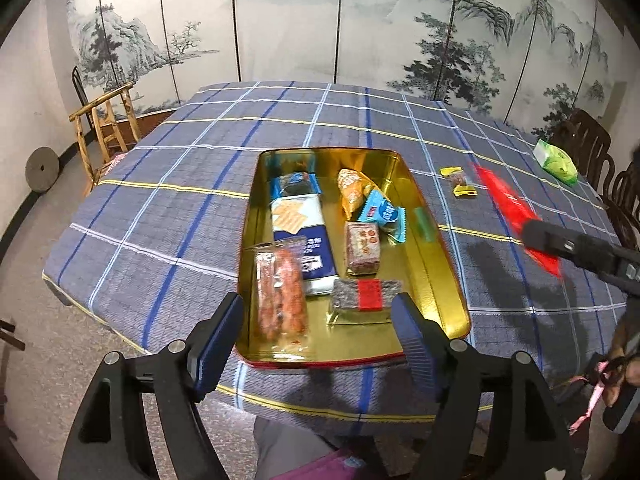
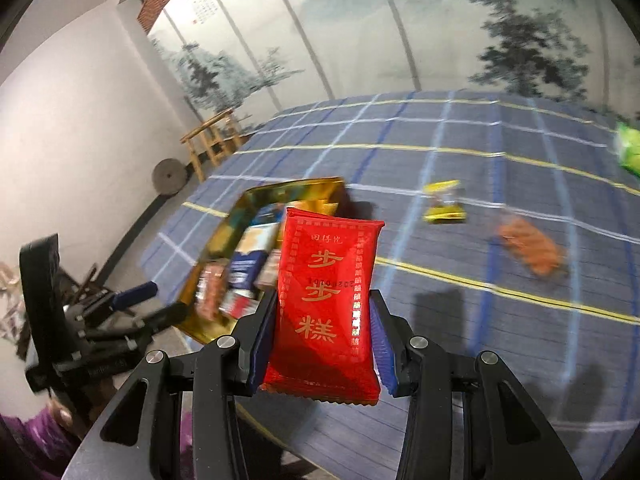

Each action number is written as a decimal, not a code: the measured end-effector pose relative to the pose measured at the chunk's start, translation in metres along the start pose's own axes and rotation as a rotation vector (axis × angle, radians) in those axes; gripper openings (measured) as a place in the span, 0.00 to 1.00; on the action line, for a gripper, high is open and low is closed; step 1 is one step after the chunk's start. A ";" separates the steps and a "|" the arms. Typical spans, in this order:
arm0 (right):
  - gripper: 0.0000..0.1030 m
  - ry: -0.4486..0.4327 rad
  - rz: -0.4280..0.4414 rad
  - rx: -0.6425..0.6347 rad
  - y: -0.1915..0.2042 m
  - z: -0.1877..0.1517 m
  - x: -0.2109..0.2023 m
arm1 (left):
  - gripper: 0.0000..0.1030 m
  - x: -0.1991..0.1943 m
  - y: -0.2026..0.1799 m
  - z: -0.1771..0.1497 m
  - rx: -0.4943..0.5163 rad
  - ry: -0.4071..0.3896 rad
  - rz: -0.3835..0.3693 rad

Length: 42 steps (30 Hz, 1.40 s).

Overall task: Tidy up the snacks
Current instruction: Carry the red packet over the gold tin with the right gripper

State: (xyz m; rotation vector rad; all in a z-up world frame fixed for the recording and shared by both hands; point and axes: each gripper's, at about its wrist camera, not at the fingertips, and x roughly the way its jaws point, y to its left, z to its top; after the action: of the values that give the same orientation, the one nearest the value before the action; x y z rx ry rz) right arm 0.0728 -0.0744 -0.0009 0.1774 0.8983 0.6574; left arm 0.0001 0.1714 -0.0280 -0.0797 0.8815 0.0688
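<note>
Right gripper (image 2: 320, 344) clenches a red packet (image 2: 326, 300) between its blue pads, upright above the table's near edge: glossy foil, gold characters, a patterned gold border, crimped ends. Beyond it to the left lies the gold tin tray (image 1: 432, 248), holding a cracker pack (image 1: 298, 236), a sausage pack (image 1: 280, 296) and smaller sweets. Left gripper (image 1: 316, 344) hangs released, empty, over the tray's near end. On the blue plaid tablecloth (image 1: 160, 200) a yellow-wrapped candy (image 1: 459, 181) lies apart.

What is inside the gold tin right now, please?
The tin holds several wrapped snacks, including a cracker pack and sausage pack. Anything beneath them is hidden.
</note>
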 end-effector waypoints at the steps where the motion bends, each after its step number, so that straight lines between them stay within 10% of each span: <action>1: 0.43 0.010 0.016 0.000 0.005 0.003 0.008 | 0.70 -0.001 0.003 -0.001 -0.006 -0.002 0.000; 21: 0.43 0.198 0.045 0.041 0.060 0.055 0.151 | 0.79 -0.009 0.024 -0.012 0.015 -0.023 0.006; 42: 0.46 0.243 0.001 0.062 0.066 0.056 0.184 | 0.80 0.005 0.044 -0.012 -0.031 0.011 0.016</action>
State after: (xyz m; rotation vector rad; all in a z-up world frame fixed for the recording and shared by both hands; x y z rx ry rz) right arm 0.1678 0.0946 -0.0624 0.1555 1.1531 0.6612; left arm -0.0098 0.2142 -0.0414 -0.1022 0.8922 0.0968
